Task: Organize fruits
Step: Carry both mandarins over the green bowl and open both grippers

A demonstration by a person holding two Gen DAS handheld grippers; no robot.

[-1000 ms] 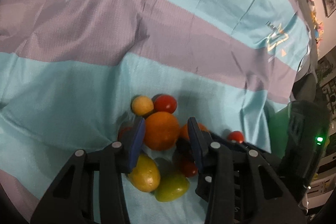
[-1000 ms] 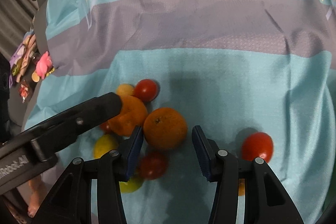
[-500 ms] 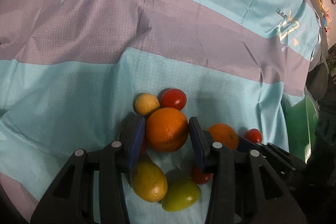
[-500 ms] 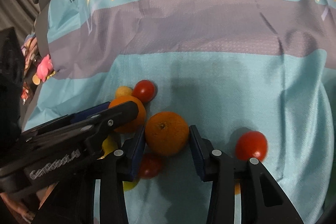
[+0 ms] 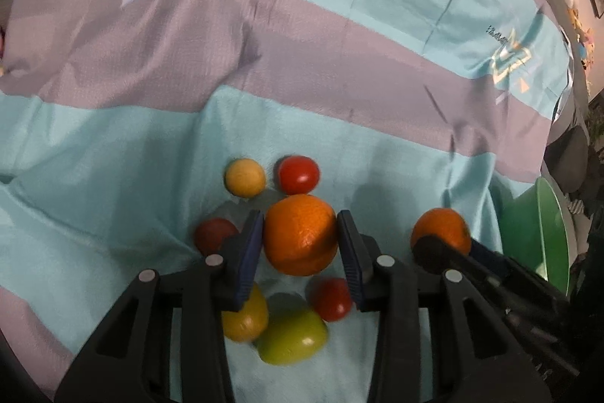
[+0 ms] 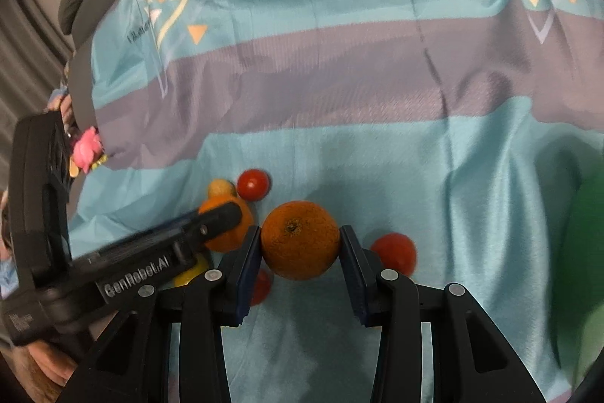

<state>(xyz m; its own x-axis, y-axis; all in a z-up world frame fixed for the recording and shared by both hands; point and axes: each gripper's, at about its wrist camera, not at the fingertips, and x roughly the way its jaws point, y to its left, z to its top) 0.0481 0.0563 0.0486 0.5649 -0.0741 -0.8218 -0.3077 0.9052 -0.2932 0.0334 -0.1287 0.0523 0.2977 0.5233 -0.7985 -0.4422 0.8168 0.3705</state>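
Note:
My left gripper (image 5: 300, 237) is shut on an orange (image 5: 300, 233) and holds it above the fruit pile. My right gripper (image 6: 301, 246) is shut on a second orange (image 6: 300, 240), which also shows in the left wrist view (image 5: 441, 228). On the cloth lie a small yellow fruit (image 5: 244, 177), a red tomato (image 5: 299, 174), a dark red fruit (image 5: 213, 235), a yellow lemon (image 5: 245, 318), a green fruit (image 5: 292, 337) and a small red tomato (image 5: 332, 299). Another red tomato (image 6: 394, 252) lies right of my right gripper.
A teal and mauve striped cloth (image 5: 302, 44) covers the table. A green bowl (image 5: 545, 233) stands at the right edge, blurred in the right wrist view (image 6: 585, 252). The left gripper's body (image 6: 113, 263) crosses the right wrist view. Clutter lies beyond the cloth's left edge (image 6: 85, 150).
Both grippers closed on their oranges and lifted them off the pile. The right gripper's orange moved away to the right, and the green bowl came into view.

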